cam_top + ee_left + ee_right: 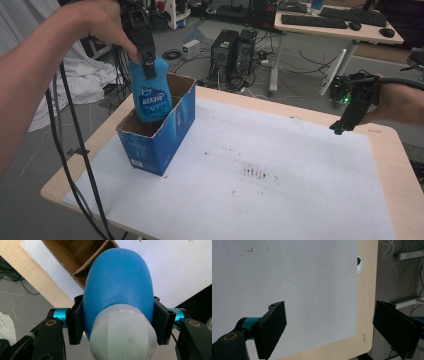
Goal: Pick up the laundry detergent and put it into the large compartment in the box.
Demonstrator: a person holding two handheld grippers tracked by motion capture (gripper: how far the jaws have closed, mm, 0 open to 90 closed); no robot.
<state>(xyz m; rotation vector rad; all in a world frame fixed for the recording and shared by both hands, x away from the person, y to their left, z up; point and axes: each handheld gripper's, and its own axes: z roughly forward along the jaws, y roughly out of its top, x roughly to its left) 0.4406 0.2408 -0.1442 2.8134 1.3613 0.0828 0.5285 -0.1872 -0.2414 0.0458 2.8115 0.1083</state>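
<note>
Left hand-held gripper [148, 62] clamps one blue bottle [150, 95], white cap [123, 336], printed label, upright over one blue cardboard box [165, 137] at worktop [400, 165] 9 o'clock. Right hand-held gripper [345, 122], 3 o'clock, jaws wide apart, empty.

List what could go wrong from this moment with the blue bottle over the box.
1. The left hand-held gripper clamps the blue bottle only near its white cap, on a rounded shoulder; the bottle might slip or swing.
2. The bottle hangs partly inside the open cardboard box, near a raised flap; it could catch the flap or tip the box.
3. The right hand-held gripper is open at the far table edge, so nothing steadies the box.
</note>
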